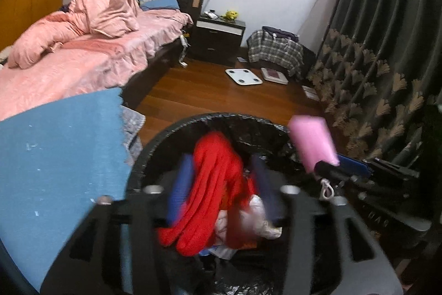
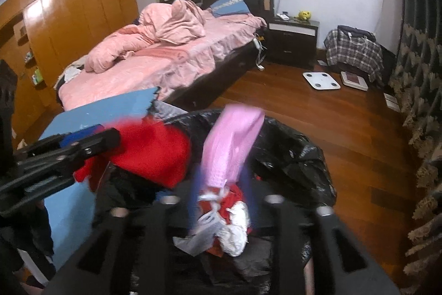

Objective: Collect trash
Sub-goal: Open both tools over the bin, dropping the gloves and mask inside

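Hovering over a bin lined with a black bag (image 1: 221, 120), both grippers point down into its mouth. The left gripper (image 1: 223, 184) has its blue fingers (image 1: 179, 184) spread apart, with a red cloth (image 1: 212, 184) hanging between them; motion blur makes it impossible to say whether either pad touches the cloth. The right gripper (image 2: 223, 198) likewise stands with its jaws parted, and a pink cloth (image 2: 232, 143) sits upright between its blurred blue fingers (image 2: 193, 198); contact with the pads cannot be confirmed.

In the left wrist view the pink cloth (image 1: 312, 140) appears at the bin's right rim, just above the tip of the right gripper (image 1: 342, 170). In the right wrist view the red cloth (image 2: 154, 151) lies over the bin's left rim, beside the left gripper (image 2: 83, 145).

Inside the bin, below both cloths, lie crumpled white papers (image 2: 234, 226) and further red scraps. A blue-covered surface (image 1: 60, 151) stands against the bin's left side.

Surroundings: a bed with pink bedding (image 1: 83, 46), a dark nightstand (image 1: 218, 38), a white bathroom scale (image 1: 243, 76) on the wooden floor (image 1: 193, 93), a plaid bag (image 1: 276, 49), and a dark patterned curtain (image 1: 381, 46) along the right.
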